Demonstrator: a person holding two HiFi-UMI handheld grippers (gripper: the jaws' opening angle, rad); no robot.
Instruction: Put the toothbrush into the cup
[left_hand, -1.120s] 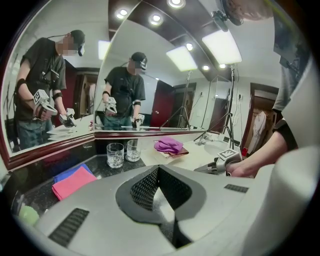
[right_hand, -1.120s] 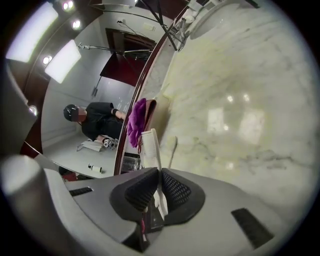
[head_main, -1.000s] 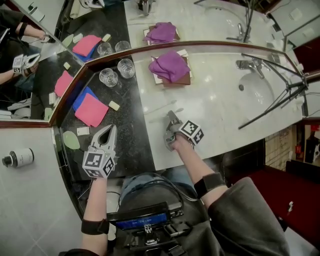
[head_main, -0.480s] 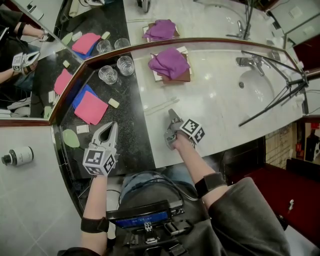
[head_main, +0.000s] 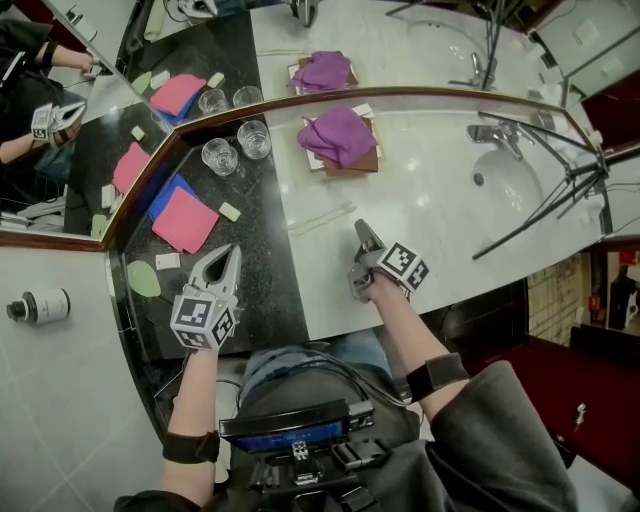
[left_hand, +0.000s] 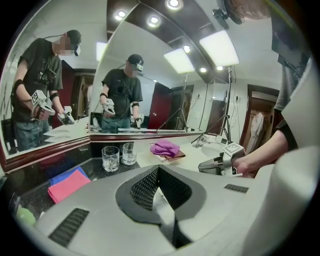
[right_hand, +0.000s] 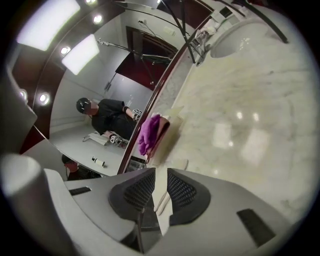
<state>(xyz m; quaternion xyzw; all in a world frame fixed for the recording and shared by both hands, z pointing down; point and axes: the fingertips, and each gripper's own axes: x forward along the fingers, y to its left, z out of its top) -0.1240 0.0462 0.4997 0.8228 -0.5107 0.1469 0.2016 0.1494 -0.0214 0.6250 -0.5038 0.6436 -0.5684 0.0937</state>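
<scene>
1. The right hand-held gripper (head_main: 360, 229) is out over the white marble counter (head_main: 430, 230) with its nose tilted down. Its jaws have just been closing, yet a narrow gap shows between the pads and nothing is pinched in it, so it is released.
2. The thin, pale toothbrush (head_main: 320, 218) lies flat on that marble, just ahead and to the left of the right tips. As far as the head view shows, it is not touching them. In the right gripper view it shows through the gap, down on the counter beyond the pads.
3. The left hand-held gripper (left_hand: 157, 168) is clenched tight — pads together, empty. It hovers over the black polished section of the counter (head_main: 260, 270), close to the person's body.
4. Two clear glass cups (head_main: 220, 156) stand upright side by side at the back of the black section, by the mirror (head_main: 90, 150) corner. They are well apart from the toothbrush.
5. In front of the cups, a pink cloth (head_main: 183, 220) lies on a blue cloth (head_main: 160, 195). A small pale bar (head_main: 229, 211) sits just beside them, and a green leaf-shaped piece (head_main: 143, 280) lies nearer the counter's edge.
6. Behind the toothbrush, a crumpled purple cloth (head_main: 340, 133) sits on a brown tray (head_main: 365, 159). Further right are the white sink basin (head_main: 510, 185) and its chrome tap (head_main: 490, 132).
</scene>
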